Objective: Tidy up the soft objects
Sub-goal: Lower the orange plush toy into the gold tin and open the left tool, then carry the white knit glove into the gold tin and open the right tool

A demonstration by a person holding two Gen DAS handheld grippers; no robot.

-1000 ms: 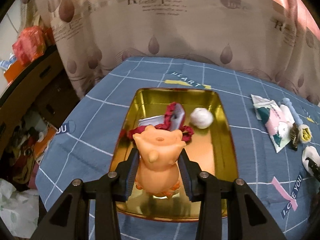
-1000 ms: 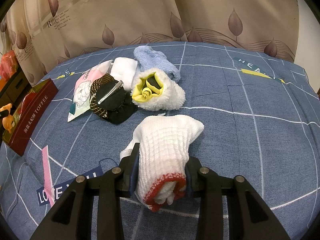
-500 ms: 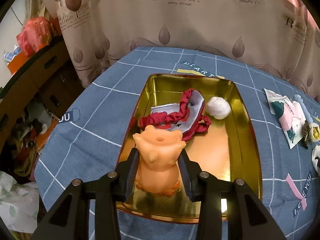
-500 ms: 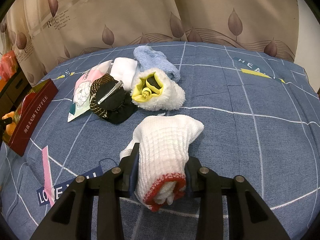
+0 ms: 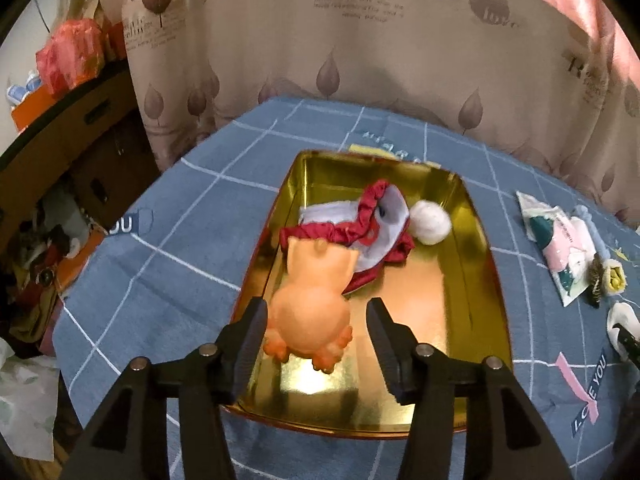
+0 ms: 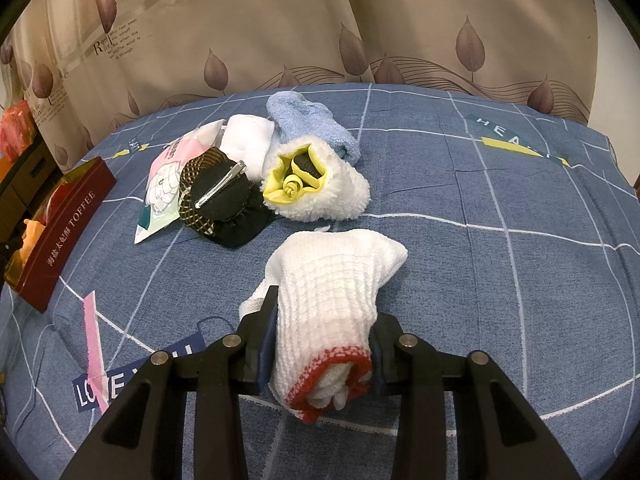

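Warm dim indoor light; glare on the gold tin (image 5: 472, 240); orange toy (image 5: 312, 304) motion-blurred; fisheye edges bend and darken.

Leaf-print curtain (image 6: 280, 40), red plastic bag (image 5: 68, 56)

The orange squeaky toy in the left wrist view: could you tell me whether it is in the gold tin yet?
In: the orange toy lies tipped forward inside the gold tin, with gaps beside both just-opened jaws of the left gripper.

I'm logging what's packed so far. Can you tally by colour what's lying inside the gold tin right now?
Orange: 1, squishy toy
Red and white: 1, frilled cloth
White: 1, fluffy ball
Total: 3 in the gold tin
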